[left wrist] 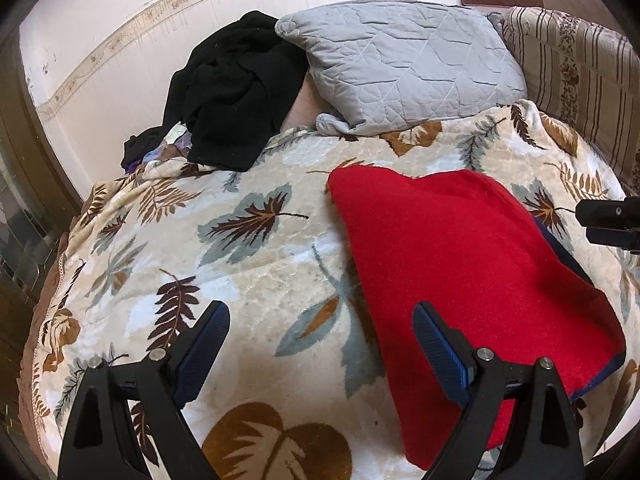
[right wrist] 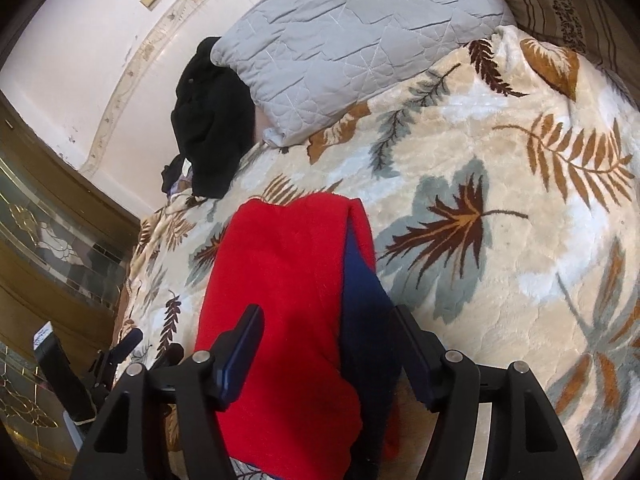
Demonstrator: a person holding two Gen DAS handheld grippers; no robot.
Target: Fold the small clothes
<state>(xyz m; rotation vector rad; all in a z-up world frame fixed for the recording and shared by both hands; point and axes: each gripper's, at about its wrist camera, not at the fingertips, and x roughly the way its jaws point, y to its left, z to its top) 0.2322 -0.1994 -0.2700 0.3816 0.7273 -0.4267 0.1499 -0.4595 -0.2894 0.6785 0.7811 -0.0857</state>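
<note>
Red garment (left wrist: pixel 460 280) lay folded on the leaf-patterned blanket (left wrist: pixel 260 264); both the left hand-held gripper (left wrist: pixel 320 344) and the right hand-held gripper (right wrist: pixel 332 352) gaped wide, holding nothing.

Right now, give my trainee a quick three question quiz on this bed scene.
1. True or false: both grippers are open, the left gripper and the right gripper.
2. What lies against the grey pillow on the wall side? A. black clothes B. a towel C. a book
3. Fill in: the red garment shows a ____ inner layer at its edge.

Key
1. True; neither holds anything.
2. A, the black clothes, heaped on the blanket.
3. Blue, seen best in the right wrist view.
</note>
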